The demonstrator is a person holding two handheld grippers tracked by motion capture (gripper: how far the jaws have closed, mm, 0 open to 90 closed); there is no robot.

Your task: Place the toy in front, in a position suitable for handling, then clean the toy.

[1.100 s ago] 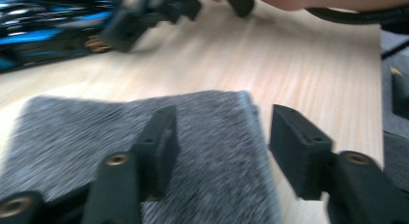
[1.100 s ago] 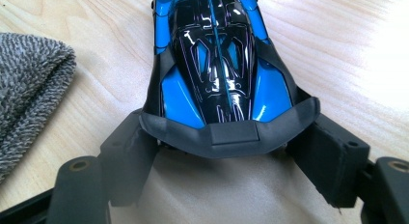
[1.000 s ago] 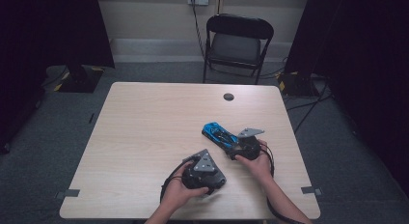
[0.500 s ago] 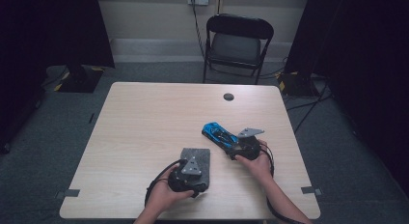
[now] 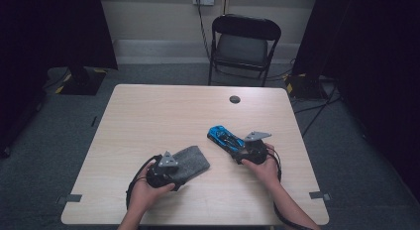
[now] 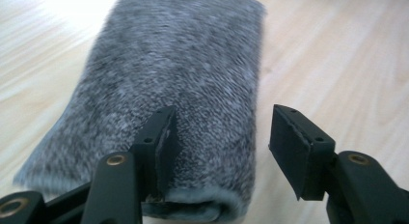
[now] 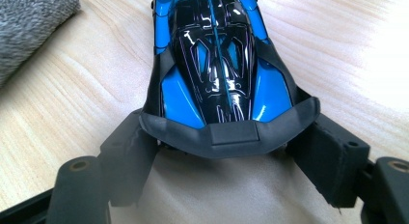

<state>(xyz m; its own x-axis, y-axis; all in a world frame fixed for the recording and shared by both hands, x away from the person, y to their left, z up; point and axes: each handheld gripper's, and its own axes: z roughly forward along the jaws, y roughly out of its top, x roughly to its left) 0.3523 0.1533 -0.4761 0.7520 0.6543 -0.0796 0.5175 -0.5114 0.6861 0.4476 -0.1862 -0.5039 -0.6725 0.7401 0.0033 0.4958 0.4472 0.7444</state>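
A grey fuzzy folded cloth lies flat on the wooden table, left of centre near the front. My left gripper is at the cloth's near end. Its jaws have just been opening: one jaw is over the cloth, the other beside its edge, and neither pad presses on it. A blue and black toy car rests on the table to the right. My right gripper is shut on the car's rear end.
A small black round disc lies near the table's far edge. A black folding chair stands behind the table. Cables trail from both grippers toward the front edge.
My left gripper has slid to the left and its jaws have spread, leaving the grey cloth lying flat on the table. The right gripper and the car have not moved.
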